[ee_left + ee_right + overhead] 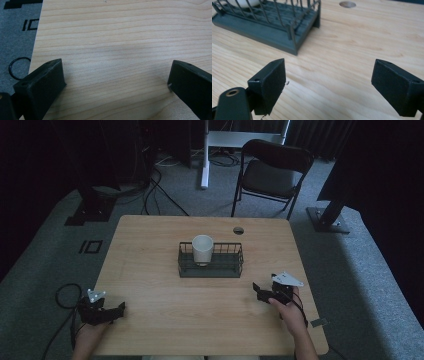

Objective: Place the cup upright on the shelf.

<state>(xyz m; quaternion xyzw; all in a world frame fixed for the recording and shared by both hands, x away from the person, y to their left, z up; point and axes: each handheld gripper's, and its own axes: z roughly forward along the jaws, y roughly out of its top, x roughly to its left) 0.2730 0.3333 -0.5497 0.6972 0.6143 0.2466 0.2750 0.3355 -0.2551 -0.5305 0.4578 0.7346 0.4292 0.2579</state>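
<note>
Standing in the rack (235, 270), the cup (202, 249) — well apart from both grippers' spread fingers (270, 82)

Left gripper (119, 309) at lower left of the high view, jaws spread wide and holding nothing, left hand (89, 332) gripping it from behind, right gripper (259, 291) at lower right, jaws wide apart, right hand (289, 309) behind it, forearm entering from the bottom edge

A wire basket (210, 260) sits at the middle of the worktop (165, 310), with a cup (202, 249) standing in its left part. The left gripper (116, 310) rests near the front left corner, the right gripper (259, 291) toward the front right, nearer the basket. A chair (272, 172) stands on the floor behind the worktop.
</note>
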